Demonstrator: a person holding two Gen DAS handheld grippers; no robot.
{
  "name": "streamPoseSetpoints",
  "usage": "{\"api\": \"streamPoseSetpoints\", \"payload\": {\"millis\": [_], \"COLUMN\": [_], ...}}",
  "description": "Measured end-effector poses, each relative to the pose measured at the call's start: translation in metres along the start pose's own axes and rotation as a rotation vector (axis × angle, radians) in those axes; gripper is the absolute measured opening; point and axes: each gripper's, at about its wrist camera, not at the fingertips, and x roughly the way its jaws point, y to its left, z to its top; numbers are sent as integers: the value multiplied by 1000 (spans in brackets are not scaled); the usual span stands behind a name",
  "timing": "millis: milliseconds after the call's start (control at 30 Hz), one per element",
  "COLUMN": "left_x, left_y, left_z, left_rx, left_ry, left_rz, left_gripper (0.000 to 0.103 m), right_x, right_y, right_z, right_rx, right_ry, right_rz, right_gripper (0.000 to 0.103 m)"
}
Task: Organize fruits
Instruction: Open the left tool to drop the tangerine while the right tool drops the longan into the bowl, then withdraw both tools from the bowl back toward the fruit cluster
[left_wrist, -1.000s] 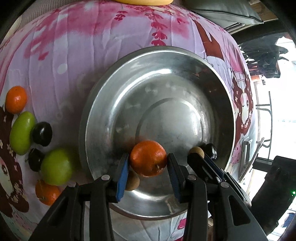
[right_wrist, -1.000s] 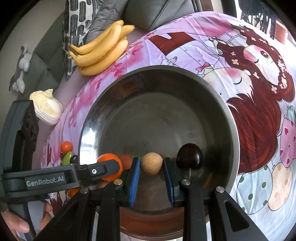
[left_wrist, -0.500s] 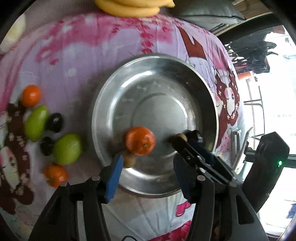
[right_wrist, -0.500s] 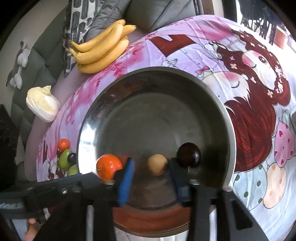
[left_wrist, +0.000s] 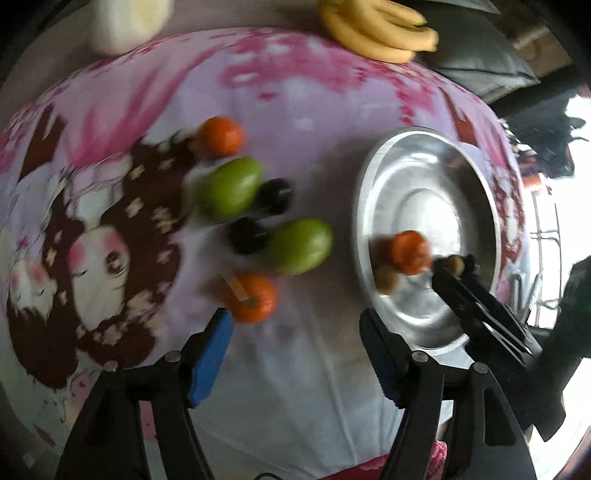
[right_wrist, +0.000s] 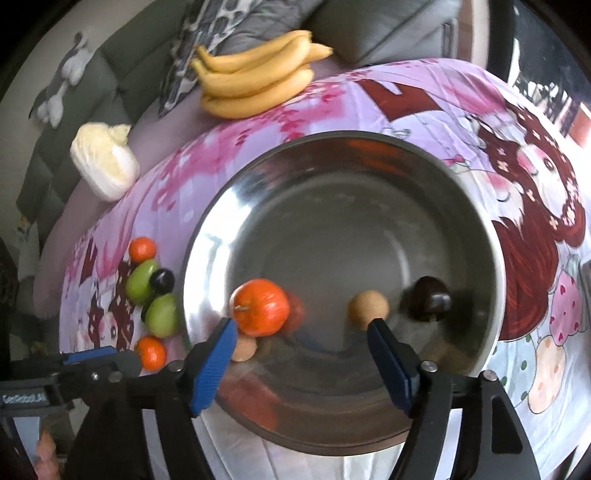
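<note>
A steel bowl (right_wrist: 369, 177) (left_wrist: 373, 177) holds an orange (right_wrist: 259, 312) (left_wrist: 410, 252), a tan round fruit (right_wrist: 367, 308), a dark plum (right_wrist: 428, 302) and a small brown fruit (right_wrist: 243, 349) (left_wrist: 386, 282). My right gripper (right_wrist: 301, 354) is open and empty over the bowl's near side. My left gripper (left_wrist: 295, 354) is open and empty above the cloth, left of the bowl. Loose fruit lies ahead of it: two oranges (left_wrist: 255, 297) (left_wrist: 219, 134), two green fruits (left_wrist: 301, 245) (left_wrist: 229, 186) and two dark plums (left_wrist: 247, 234) (left_wrist: 277, 194).
A bunch of bananas (right_wrist: 255, 79) (left_wrist: 376, 33) and a pale cabbage (right_wrist: 105, 162) lie at the far edge of the pink printed cloth (right_wrist: 424, 96). Grey cushions (right_wrist: 376, 26) stand behind. The left gripper's body (right_wrist: 74, 369) shows in the right wrist view.
Both grippers opened and let go: the orange and the tan fruit now rest in the bowl. My left gripper swung left, toward the loose fruit. My right gripper pulled back a little.
</note>
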Motion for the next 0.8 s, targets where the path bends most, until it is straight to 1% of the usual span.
{"api": "streamPoseSetpoints", "payload": {"millis": [67,100,167,233,300,400,433,500,600,633,700,800], "left_x": [1,2,3,4,2,-1,-3,-5,-9,-6,-7,-8], "left_y": [12,20,32,37,43,51,54,61,66,62,64,73], "left_z": [-4,-8,-12,-15,-20,-23,-25,-29,-33,-31,-33,-39], "left_rx": [-27,-42,-60,-66,-61,-56,-55,-53,-44,-44,-53,-62], "left_ry": [-7,-11,-5,-6,-17,-42,-48,-59,-72,-74,-74,-79], "left_rz": [16,32,40,50,72,87,89,98,117,120,117,117], "left_gripper": [79,79,80,82,87,88,89,94,95,96,96,97], "right_x": [1,1,3,4,5,5,5,7,10,11,11,12], "right_y": [10,14,22,29,34,40,41,44,50,51,53,56], "right_z": [-3,-5,-9,-11,-13,-15,-16,-18,-19,-19,-20,-21], "right_rx": [-43,-55,-78,-100,-114,-131,-137,-146,-160,-163,-165,-172], "right_ry": [0,0,4,8,6,2,3,10,16,16,19,20], "right_rz": [5,9,18,24,31,42,49,60,70,74,88,87], "right_gripper": [82,86,92,95,98,102,102,103,103,103,103,103]}}
